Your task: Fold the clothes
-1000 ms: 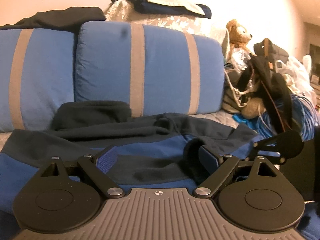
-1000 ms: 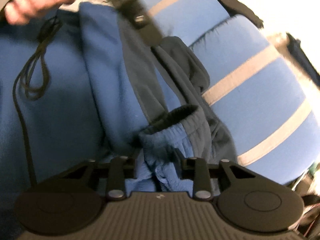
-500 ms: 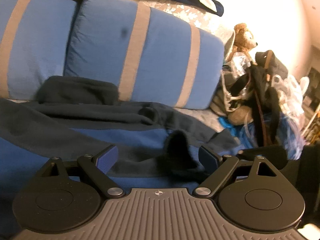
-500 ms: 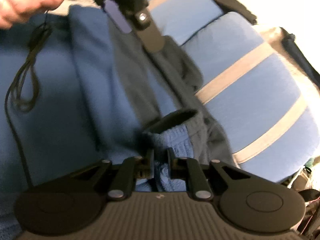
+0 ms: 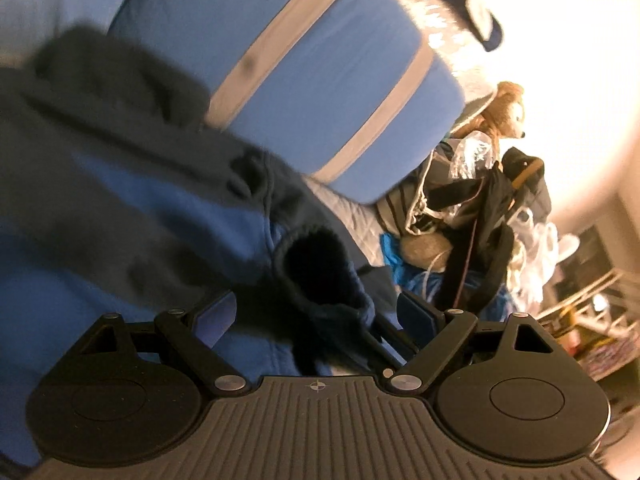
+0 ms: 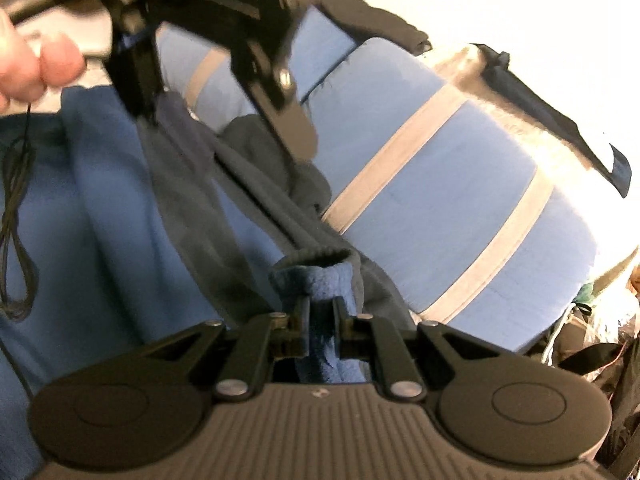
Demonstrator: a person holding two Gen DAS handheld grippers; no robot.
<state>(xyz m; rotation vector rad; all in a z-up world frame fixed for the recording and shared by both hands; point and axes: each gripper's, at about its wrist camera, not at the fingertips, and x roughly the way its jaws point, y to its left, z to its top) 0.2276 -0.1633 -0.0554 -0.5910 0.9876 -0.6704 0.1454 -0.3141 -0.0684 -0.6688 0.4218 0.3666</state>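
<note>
Garment: one blue-and-grey fleece jacket [image 6: 120, 216] is spread over the sofa seat, its upper part bunched against the foot of the back cushions.
Sleeve cuff: one cuff [image 6: 316, 276] is pinched and raised off the seat near the seat's right end; its dark opening is seen in the left wrist view [image 5: 316, 264].
Right gripper: the right gripper [image 6: 320, 316] is clamped, jaws nearly together, on the blue fleece just behind the cuff.
Left gripper: the left gripper [image 5: 316, 312] is spread wide; the cuff lies between the jaws, and no pad is seen pressing on it.
Hand: one hand [image 6: 28, 52] is seen on the left gripper's handle.
Risk: the thin pinch may be lost if the sleeve is pulled, judged from the small bite of fabric; the jacket body may be dragged and rumpled.
Cord: one looped black cord [image 6: 18, 216] hangs by the hand and could be snagged.
Cushions: two striped blue cushions [image 6: 460, 200] are counted.
Clutter: one teddy bear [image 5: 508, 108] at the sofa's right end.
</note>
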